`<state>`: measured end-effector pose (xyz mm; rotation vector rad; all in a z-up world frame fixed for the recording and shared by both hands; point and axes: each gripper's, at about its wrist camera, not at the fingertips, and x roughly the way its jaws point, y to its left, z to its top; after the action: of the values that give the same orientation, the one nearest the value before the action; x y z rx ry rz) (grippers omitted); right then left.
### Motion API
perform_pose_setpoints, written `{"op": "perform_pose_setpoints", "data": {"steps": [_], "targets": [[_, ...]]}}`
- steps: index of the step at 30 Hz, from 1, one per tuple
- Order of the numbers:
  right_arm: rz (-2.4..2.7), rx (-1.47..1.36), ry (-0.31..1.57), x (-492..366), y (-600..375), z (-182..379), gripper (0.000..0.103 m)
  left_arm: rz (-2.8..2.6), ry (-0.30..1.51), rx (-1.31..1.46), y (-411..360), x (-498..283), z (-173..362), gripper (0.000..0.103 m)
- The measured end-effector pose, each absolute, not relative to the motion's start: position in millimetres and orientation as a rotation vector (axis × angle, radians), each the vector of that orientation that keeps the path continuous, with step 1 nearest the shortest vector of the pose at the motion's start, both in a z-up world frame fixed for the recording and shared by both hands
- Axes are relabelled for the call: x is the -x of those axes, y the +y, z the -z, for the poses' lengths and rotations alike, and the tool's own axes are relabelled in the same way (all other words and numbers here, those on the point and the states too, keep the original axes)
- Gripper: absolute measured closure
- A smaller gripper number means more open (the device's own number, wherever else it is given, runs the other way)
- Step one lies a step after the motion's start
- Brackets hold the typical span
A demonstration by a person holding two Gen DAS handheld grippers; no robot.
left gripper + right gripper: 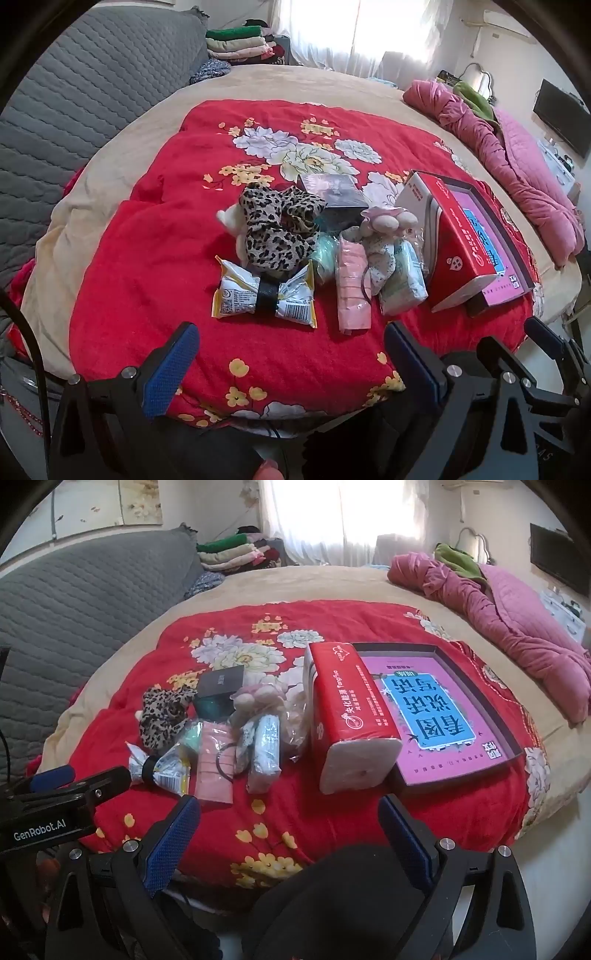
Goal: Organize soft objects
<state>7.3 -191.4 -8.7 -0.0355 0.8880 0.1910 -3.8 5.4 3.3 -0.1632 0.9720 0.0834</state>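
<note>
One leopard-print cloth (275, 225), one snack packet (264, 293), one pink pack (352, 284), one plush toy (384, 221), one tissue pack (347, 716), one black box (334, 192), one tray (517, 746).

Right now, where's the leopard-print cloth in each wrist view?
Left wrist: leopard-print cloth lies centre frame, just beyond the snack packet.
Right wrist: leopard-print cloth lies left of centre, beyond the same snack packet.
Shared landmark: red tissue pack, to the right of the pile in both.

Soft items are piled on red floral quilt (147, 240); red tissue pack (343, 709) is leaned on shallow dark tray (513, 746) to their right.
</note>
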Motion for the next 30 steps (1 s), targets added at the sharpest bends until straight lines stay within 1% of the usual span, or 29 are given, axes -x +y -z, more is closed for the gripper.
{"op": "perform_pose_setpoints", "data": {"steps": [30], "targets": [[-0.181,0.030,0.863,-4.3,-194.4,1.8,0.006,-0.097,0.945,0.141,5.3,6.7,-9.1,0.002]]}}
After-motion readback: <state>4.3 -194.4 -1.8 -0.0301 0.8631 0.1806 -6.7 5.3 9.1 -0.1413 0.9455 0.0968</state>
